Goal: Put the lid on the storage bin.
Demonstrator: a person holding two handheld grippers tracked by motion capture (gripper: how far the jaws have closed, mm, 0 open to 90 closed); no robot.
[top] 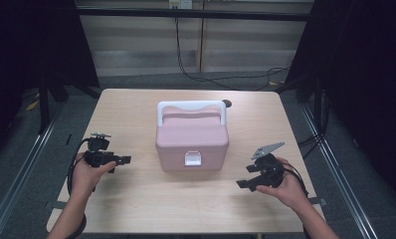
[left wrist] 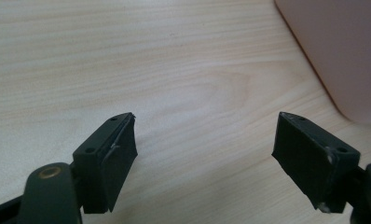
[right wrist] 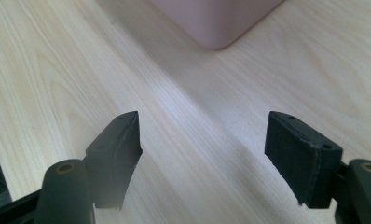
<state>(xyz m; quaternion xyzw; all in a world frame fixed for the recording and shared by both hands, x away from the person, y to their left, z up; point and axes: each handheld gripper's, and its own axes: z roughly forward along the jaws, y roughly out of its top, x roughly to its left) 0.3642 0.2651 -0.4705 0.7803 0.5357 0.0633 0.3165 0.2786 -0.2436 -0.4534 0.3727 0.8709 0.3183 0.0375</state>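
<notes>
A pink lidded box (top: 192, 141) with a white handle (top: 191, 107) and a white front latch (top: 193, 158) stands shut in the middle of the wooden table (top: 136, 209). My left gripper (top: 124, 160) is held low over the table to the box's left, pointing at it, jaws open and empty. In the left gripper view the box's corner (left wrist: 342, 51) lies ahead at upper right, beyond the open left gripper (left wrist: 204, 133). My right gripper (top: 245, 183) hovers off the box's front right corner, open and empty. A box corner (right wrist: 216, 18) lies ahead of the open right gripper (right wrist: 203, 133).
A small dark round spot (top: 227, 103) sits on the table behind the box. Black cables (top: 206, 74) run across the floor beyond the far edge. Metal rails (top: 22, 164) flank the table on both sides.
</notes>
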